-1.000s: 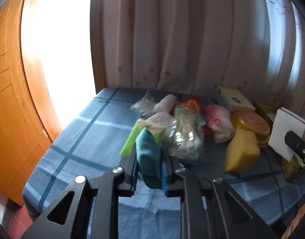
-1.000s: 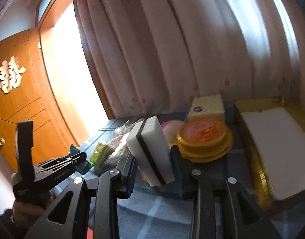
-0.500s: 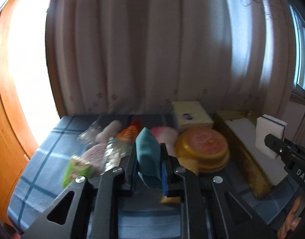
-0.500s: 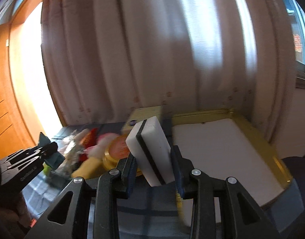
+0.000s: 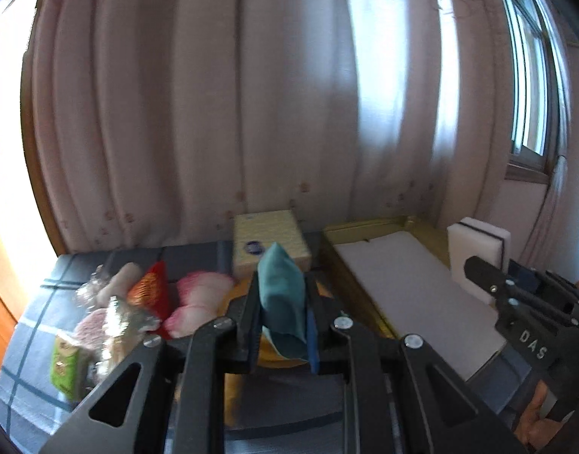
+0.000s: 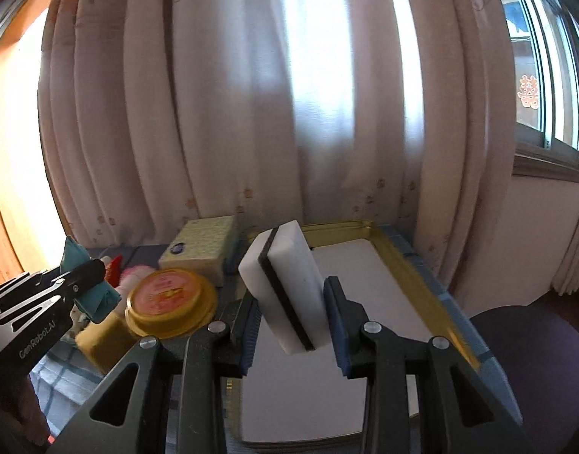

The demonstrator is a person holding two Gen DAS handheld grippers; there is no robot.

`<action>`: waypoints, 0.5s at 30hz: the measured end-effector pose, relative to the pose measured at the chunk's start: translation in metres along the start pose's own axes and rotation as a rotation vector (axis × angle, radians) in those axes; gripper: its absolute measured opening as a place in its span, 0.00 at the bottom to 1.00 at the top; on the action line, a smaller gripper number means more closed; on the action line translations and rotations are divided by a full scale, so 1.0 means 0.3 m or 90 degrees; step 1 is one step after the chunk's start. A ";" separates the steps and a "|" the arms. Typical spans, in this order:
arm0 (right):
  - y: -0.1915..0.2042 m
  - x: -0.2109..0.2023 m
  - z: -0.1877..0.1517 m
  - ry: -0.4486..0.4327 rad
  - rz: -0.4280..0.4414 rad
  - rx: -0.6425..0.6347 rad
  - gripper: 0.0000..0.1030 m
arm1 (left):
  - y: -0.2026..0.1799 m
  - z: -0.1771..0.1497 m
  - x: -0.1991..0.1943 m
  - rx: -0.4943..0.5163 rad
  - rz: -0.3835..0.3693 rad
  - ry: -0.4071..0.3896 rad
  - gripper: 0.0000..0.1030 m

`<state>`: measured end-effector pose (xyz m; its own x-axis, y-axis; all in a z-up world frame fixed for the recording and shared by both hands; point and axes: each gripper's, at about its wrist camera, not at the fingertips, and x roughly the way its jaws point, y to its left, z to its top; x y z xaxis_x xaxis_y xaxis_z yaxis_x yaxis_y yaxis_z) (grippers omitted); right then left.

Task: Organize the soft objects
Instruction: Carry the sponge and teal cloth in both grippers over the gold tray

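Observation:
My left gripper point(image 5: 282, 325) is shut on a folded teal cloth point(image 5: 282, 295), held in the air over the blue plaid table; in the right wrist view the same teal cloth point(image 6: 94, 295) shows at the left. My right gripper point(image 6: 293, 325) is shut on a white sponge with a black middle layer point(image 6: 285, 283), held upright over the near end of the gold tray point(image 6: 410, 272). That tray has a white liner point(image 6: 350, 325). In the left wrist view the white sponge point(image 5: 478, 253) hangs above the tray's point(image 5: 350, 268) right side.
A pile of soft packets and pink items point(image 5: 138, 310) lies on the plaid cloth at the left. A round gold tin with an orange lid point(image 6: 168, 299), a yellow sponge point(image 6: 104, 336) and a pale patterned box point(image 6: 202, 249) sit beside the tray. Curtains hang close behind.
Both grippers have swung to the right, away from the pile and toward the gold tray, each still holding its item. The tray now fills more of both views.

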<state>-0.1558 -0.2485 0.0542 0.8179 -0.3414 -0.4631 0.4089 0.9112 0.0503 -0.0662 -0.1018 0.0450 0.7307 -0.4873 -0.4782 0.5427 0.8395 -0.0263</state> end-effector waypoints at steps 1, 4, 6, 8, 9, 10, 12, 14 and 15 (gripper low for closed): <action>-0.007 0.002 -0.001 0.000 -0.004 0.001 0.35 | -0.013 0.003 0.006 0.001 -0.005 0.001 0.17; -0.040 0.007 0.002 0.001 -0.015 0.003 0.34 | -0.056 0.015 0.036 0.005 -0.021 0.006 0.17; -0.062 0.007 0.006 -0.003 -0.013 0.009 0.34 | -0.089 0.023 0.056 0.010 -0.030 0.009 0.17; -0.088 0.003 0.008 -0.005 -0.022 0.010 0.35 | -0.122 0.027 0.068 0.018 -0.037 0.012 0.17; -0.105 0.000 0.009 -0.007 -0.028 0.014 0.35 | -0.138 0.027 0.075 0.023 -0.040 0.013 0.17; -0.125 0.005 0.010 -0.007 -0.030 0.019 0.35 | -0.155 0.028 0.081 0.027 -0.041 0.015 0.17; -0.151 0.005 0.011 -0.006 -0.037 0.028 0.35 | -0.187 0.029 0.096 0.033 -0.043 0.019 0.17; -0.173 0.003 0.009 -0.005 -0.045 0.033 0.35 | -0.211 0.027 0.115 0.036 -0.043 0.028 0.17; -0.180 0.001 0.006 -0.004 -0.048 0.034 0.35 | -0.223 0.025 0.124 0.037 -0.043 0.032 0.17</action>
<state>-0.1769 -0.2981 0.0530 0.7863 -0.4110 -0.4612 0.4908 0.8690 0.0623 -0.0721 -0.1778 0.0354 0.6701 -0.5290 -0.5207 0.6146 0.7888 -0.0104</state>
